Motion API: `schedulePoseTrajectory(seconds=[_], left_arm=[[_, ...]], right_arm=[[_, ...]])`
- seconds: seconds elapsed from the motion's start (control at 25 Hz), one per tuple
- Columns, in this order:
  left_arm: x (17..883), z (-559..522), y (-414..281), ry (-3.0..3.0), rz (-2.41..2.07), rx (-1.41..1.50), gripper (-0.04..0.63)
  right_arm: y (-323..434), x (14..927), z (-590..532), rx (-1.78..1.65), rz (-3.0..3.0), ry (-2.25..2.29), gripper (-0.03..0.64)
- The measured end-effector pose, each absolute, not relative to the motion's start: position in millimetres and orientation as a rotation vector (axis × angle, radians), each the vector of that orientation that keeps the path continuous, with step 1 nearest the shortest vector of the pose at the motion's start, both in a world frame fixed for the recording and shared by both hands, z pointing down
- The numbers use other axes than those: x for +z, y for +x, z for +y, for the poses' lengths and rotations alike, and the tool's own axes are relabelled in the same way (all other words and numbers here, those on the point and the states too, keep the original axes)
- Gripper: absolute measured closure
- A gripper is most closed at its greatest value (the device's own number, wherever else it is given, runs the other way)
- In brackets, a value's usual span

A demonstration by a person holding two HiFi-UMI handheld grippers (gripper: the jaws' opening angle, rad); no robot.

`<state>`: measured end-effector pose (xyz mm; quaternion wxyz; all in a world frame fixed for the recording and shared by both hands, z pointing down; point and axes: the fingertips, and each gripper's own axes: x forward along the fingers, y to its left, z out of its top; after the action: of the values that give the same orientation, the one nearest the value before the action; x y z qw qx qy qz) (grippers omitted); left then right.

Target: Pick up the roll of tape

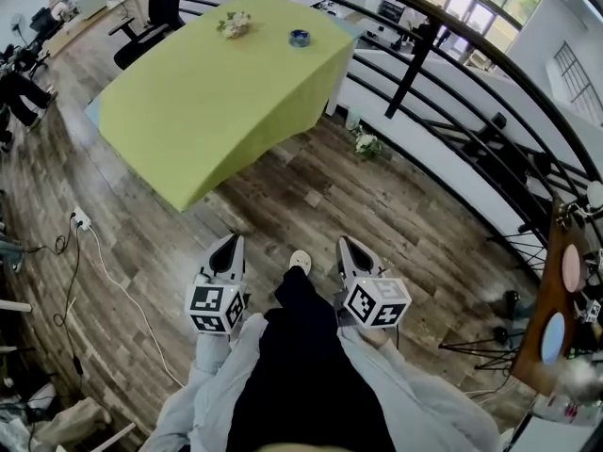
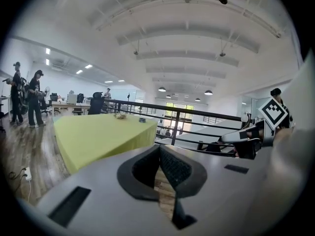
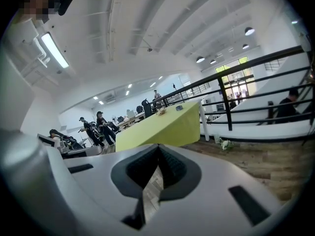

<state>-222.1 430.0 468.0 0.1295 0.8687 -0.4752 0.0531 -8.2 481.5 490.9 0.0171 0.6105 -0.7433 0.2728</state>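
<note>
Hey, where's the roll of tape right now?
In the head view, the small blue roll of tape sits at the far end of the yellow-green covered table, right of a small pale clump and near the black railing.

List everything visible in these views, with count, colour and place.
table: one, yellow-green cloth, ahead on the wood floor
roll of tape: one, blue, far end of the table
pale bunch: one, whitish, on the table left of the tape
office chair: one, black, beyond the table
railing: one, black, right of the table
cable: one, white, floor at left
left gripper: one, grey, jaws shut, empty
right gripper: one, grey, jaws shut, empty
</note>
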Motion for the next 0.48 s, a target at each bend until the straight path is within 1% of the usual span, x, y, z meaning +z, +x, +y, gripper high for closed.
schedulePoseTrajectory(seconds=[0.48], left_arm=[[457.2, 343.4, -204.6, 2.553, -1.366, 0.165, 0.578]], right_arm=[[-1.0, 485.1, 393.4, 0.84, -2.329, 1.862, 0.607]])
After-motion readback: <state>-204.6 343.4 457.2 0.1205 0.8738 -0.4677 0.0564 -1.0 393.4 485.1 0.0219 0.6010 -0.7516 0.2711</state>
